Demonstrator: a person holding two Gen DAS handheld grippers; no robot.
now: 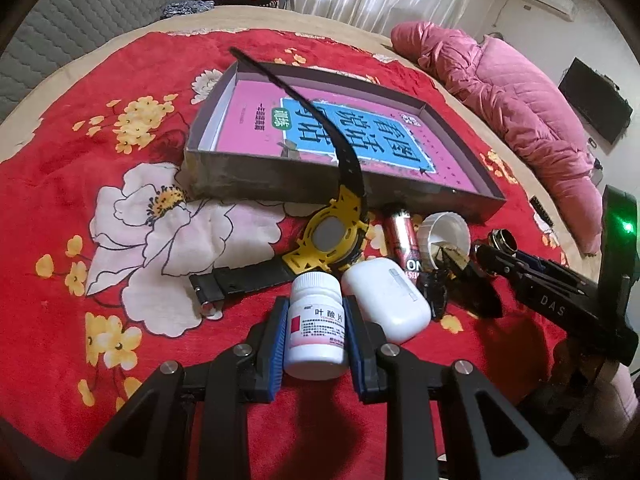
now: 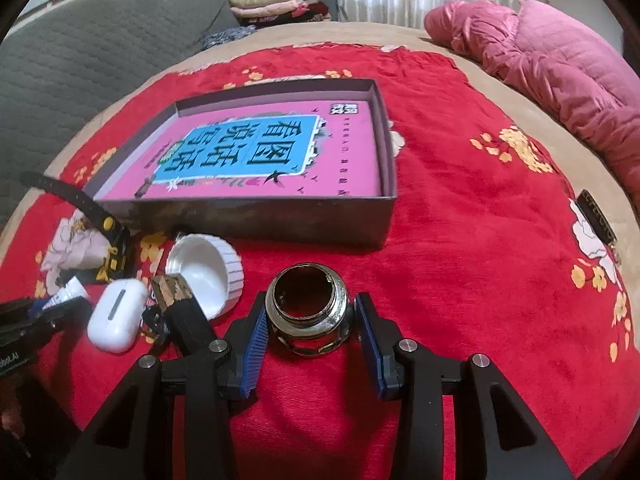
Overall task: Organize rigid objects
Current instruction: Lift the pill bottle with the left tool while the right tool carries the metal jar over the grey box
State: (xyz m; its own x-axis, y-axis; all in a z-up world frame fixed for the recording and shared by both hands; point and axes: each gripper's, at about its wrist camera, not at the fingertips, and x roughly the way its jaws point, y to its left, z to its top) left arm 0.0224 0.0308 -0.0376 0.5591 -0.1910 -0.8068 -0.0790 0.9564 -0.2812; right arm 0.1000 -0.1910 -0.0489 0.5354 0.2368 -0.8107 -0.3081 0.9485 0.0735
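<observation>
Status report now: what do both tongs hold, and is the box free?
Left tongs shut on pill bottle. Right tongs around metal fitting, small gap on one side. Box open, watch strap lying across it.

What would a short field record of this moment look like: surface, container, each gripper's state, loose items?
surface: red floral blanket
container: shallow gray box, pink book lying flat inside
left gripper: shut on white pill bottle
right gripper: around threaded metal fitting; left pad touching, right pad looks just clear
loose items: yellow watch, battery, white cap, white earbud case
</observation>
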